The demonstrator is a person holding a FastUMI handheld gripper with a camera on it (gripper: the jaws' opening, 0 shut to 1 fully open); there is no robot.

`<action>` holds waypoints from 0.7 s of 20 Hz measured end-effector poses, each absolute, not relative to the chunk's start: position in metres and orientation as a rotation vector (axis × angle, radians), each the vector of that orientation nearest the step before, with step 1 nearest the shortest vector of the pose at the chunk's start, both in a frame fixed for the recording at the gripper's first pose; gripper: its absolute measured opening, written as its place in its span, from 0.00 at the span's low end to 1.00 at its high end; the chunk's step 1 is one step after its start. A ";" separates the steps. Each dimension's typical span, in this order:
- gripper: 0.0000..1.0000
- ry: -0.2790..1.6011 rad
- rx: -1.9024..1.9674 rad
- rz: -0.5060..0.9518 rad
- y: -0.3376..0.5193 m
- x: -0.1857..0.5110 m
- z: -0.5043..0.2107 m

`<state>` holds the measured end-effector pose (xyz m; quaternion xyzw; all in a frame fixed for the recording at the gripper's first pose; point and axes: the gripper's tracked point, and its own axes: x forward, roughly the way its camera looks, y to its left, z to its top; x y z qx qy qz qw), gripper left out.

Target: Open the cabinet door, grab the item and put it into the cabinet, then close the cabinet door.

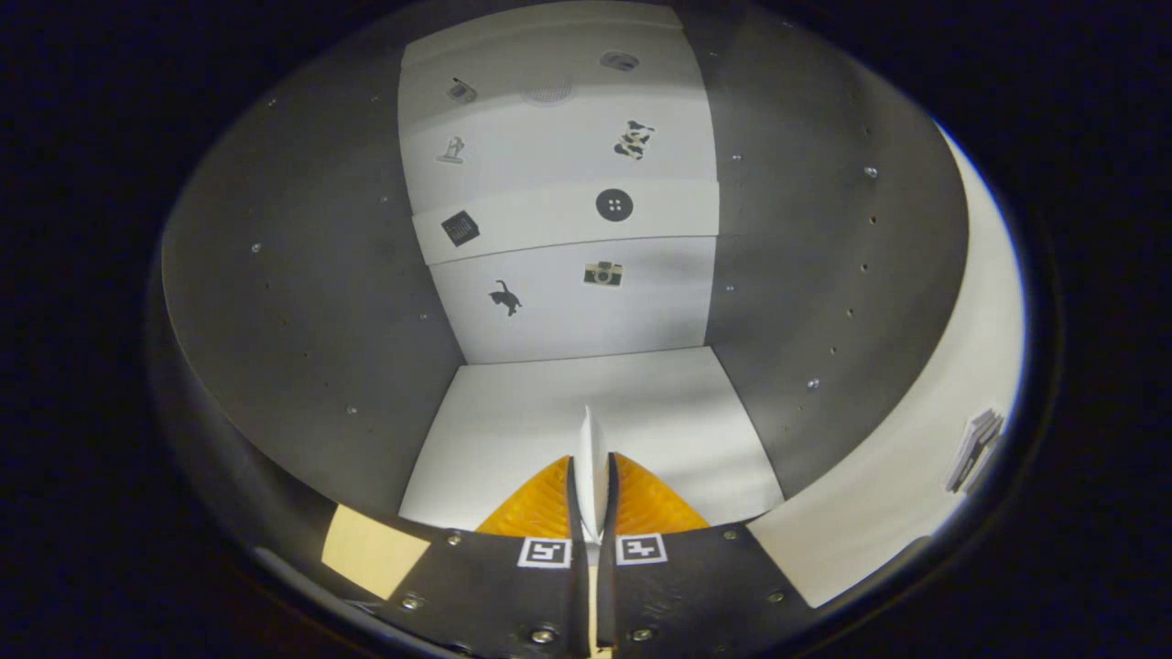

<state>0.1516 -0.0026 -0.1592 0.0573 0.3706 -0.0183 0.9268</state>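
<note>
Gripping one white item (590,458), claw (591,485)

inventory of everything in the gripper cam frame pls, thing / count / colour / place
item: 1, white, thin and seen edge-on, pinched between the fingers
cabinet floor: 1, white, under and ahead of the fingers
back wall: 1, white panels, beyond the fingers
stickers: about 8, mostly black, on the back wall
side walls: 2, dark grey, either side
door: 1, white, open beside the right wall
gripper: 1, orange fingers, shut on the item
</note>
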 end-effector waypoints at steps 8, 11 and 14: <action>0.04 0.815 0.030 -0.013 0.006 0.164 -0.170; 0.04 0.846 0.008 0.000 0.008 0.166 -0.176; 0.04 0.883 -0.008 0.021 0.013 0.163 -0.184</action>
